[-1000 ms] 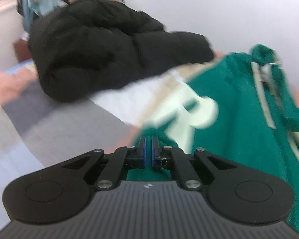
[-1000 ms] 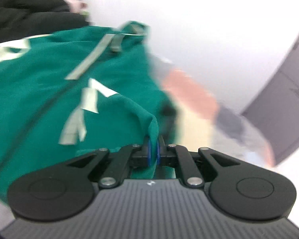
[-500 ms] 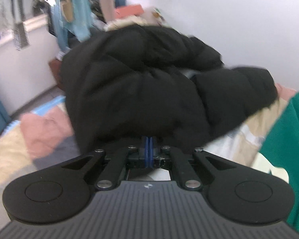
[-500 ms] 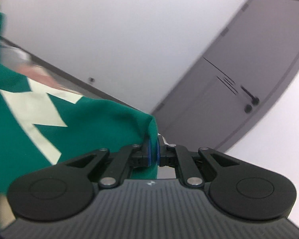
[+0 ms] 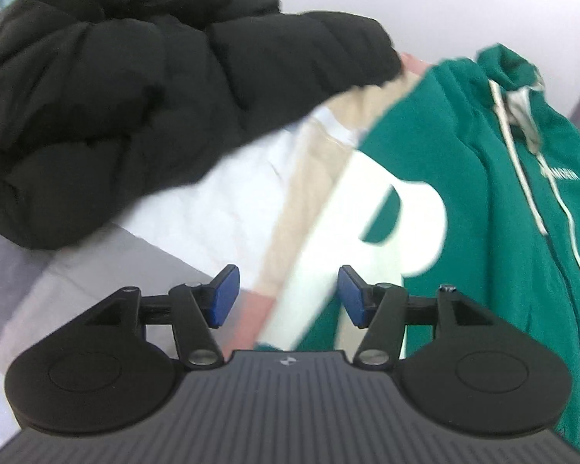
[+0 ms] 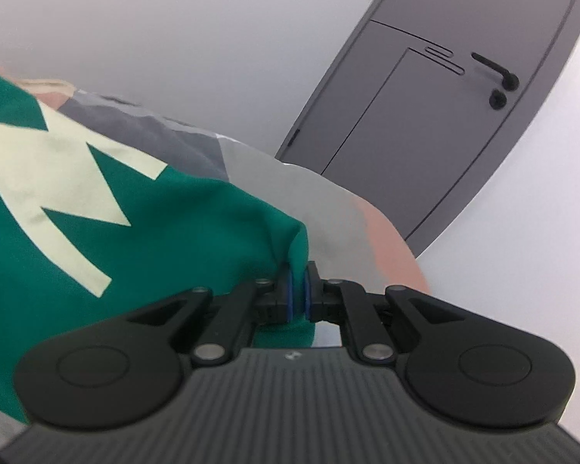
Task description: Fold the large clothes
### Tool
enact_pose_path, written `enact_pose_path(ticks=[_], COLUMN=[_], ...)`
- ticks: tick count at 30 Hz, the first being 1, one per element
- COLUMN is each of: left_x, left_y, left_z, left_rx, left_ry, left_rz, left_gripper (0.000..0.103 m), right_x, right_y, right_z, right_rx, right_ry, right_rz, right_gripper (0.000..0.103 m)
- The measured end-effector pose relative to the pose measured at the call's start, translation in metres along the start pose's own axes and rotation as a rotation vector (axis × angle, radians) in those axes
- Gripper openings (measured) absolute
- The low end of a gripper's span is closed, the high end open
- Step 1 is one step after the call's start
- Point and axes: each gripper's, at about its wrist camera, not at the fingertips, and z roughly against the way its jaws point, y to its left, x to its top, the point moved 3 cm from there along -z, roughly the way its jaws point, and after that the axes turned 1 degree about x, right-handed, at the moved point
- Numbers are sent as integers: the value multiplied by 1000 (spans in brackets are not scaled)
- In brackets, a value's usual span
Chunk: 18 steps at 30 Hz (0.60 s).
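Patchwork grey/pink/cream bedspread (image 5: pixel 96 266) under a green zip hoodie w/ cream letters (image 5: pixel 464 162), white wall behind.
Left gripper (image 5: pixel 286 295) hovers w/ blue pads spread wide, holding nothing, over the hoodie's edge by the big cream letter. Right gripper (image 6: pixel 297 290) is pinched tight on a fold of the hoodie (image 6: pixel 143 208), fabric draping off to its left. Black puffy quilted jacket (image 5: pixel 135 89) lies heaped just beside the hoodie. Grey door w/ black handle (image 6: pixel 437 116) at back in right view.
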Motion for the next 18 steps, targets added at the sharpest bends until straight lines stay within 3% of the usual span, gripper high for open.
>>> enact_pose_path(ticks=[3, 5, 7, 8, 9, 13, 18], left_x=[-13, -19, -22, -23, -23, 4, 70], left_y=[0, -2, -6, -10, -14, -18, -1], left_z=[-12, -11, -9, -7, -3, 30, 58], left_rx=[-7, -36, -34, 8, 58, 196, 356], left_ry=[97, 109, 115, 127, 120, 13, -136], left_rz=[31, 45, 43, 31, 9, -50, -60], left_gripper=[62, 61, 44, 14, 8, 5, 4], right_x=[3, 6, 12, 13, 14, 21, 44], right_y=[-5, -7, -17, -19, -20, -29, -54], right_z=[14, 29, 33, 38, 43, 62, 64], right_rx=[13, 21, 34, 43, 49, 58, 27], right_ry=[-8, -25, -33, -34, -38, -76, -108], right_rz=[-35, -39, -47, -54, -57, -40, -90], right_gripper=[9, 9, 9, 9, 8, 8, 8])
